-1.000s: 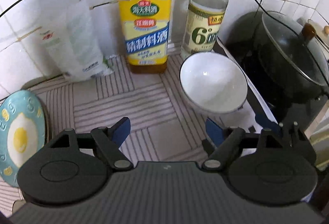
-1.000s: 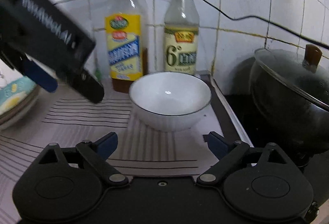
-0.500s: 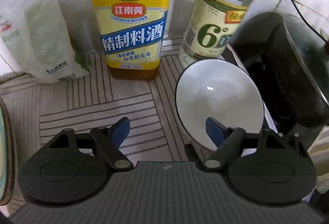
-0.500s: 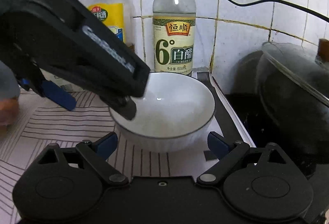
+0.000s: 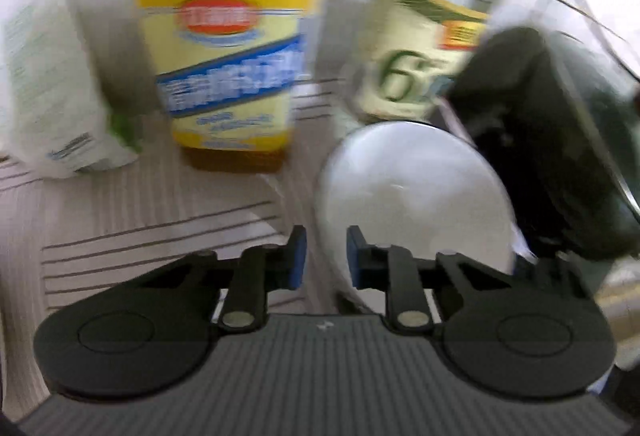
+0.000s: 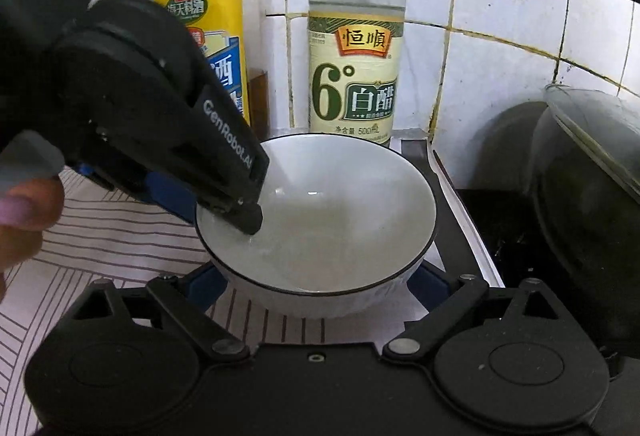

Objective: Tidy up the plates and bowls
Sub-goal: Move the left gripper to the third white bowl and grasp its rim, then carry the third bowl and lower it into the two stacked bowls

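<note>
Closing on the near-left rim of the white bowl [image 6: 320, 212], the left claw [image 5: 326, 256] is bringing its blue pads either side of the wall, one inside, one outside; whether they are pressing yet is unclear. The right claw [image 6: 308, 288] is standing wide open around the bowl's base, gripping nothing. Judged step: securing the bowl for lifting. Next comes a firm pinch, since the glazed ceramic looks slick and rounded. The bowl is sitting on the striped bench [image 6: 100, 248] before two glass bottles [image 6: 356, 76], beside a dark lidded pot [image 6: 592, 196].
</note>
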Action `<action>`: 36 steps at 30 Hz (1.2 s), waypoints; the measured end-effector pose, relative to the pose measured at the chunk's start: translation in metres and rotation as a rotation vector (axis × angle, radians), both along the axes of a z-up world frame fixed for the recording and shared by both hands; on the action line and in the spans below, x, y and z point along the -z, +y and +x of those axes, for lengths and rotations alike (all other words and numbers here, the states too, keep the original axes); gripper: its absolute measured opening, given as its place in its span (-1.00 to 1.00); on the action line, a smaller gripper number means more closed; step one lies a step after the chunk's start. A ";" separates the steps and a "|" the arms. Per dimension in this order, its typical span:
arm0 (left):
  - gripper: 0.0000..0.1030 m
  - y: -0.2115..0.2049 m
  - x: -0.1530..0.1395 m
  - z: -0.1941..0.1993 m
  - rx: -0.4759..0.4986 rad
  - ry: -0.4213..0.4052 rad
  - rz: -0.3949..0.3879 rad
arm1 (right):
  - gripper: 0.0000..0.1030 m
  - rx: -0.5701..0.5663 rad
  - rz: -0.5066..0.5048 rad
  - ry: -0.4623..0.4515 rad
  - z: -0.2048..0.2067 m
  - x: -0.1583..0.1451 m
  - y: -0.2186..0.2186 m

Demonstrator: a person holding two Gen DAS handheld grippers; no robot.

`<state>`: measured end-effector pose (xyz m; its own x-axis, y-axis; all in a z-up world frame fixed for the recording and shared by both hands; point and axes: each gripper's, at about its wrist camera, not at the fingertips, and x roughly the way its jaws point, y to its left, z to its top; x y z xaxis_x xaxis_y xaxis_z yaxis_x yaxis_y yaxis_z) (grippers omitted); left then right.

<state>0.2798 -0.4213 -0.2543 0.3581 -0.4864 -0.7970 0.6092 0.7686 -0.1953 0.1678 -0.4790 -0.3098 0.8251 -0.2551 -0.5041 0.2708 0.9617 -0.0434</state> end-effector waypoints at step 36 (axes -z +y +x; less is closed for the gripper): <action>-0.62 0.119 -0.094 -0.114 0.043 -0.138 0.137 | 0.87 -0.102 -0.015 -0.174 -0.117 -0.057 0.106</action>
